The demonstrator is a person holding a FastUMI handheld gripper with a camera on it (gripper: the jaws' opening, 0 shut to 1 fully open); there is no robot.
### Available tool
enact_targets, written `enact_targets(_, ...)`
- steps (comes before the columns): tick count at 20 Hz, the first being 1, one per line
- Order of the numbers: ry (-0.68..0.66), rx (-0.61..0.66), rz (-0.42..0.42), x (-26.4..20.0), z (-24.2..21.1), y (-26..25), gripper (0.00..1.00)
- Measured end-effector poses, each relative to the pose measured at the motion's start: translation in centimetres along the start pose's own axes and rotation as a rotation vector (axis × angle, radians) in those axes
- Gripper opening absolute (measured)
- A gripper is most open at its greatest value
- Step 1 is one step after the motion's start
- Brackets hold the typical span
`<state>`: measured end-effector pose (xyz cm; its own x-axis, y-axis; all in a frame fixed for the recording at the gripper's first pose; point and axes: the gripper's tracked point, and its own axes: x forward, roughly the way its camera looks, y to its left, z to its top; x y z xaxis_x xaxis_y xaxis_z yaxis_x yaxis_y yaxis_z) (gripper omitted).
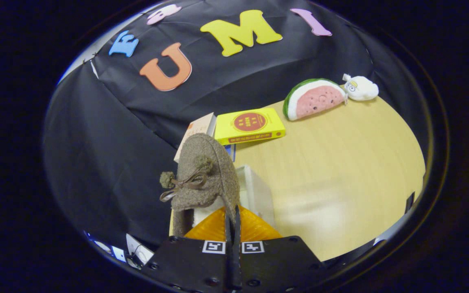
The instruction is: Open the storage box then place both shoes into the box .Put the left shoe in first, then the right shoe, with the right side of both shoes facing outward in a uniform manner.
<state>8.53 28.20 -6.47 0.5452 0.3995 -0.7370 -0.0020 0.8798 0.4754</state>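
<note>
The hand-held gripper (233,221) is pinching the heel edge of the soft, light brown felt shoe with pompom bow (206,175), hanging limply above the white storage box (255,191).

Black cloth wall (96,134) behind pale wooden table (340,162).
</note>
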Motion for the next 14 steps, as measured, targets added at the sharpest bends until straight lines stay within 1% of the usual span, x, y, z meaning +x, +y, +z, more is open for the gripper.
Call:
enact_targets(4,-0.013,-0.052,-0.082,2.3,-2.1,1.2,0.0)
enact_targets(7,-0.02,-0.037,-0.141,3.8,-3.5,0.4,0.0)
enact_targets(11,-0.041,0.003,-0.245,4.4,-4.0,-2.3,0.0)
enact_targets(13,-0.044,0.011,-0.27,4.6,-4.3,-2.8,0.0)
enact_targets(14,-0.04,0.016,-0.267,4.9,-4.6,-2.7,0.0)
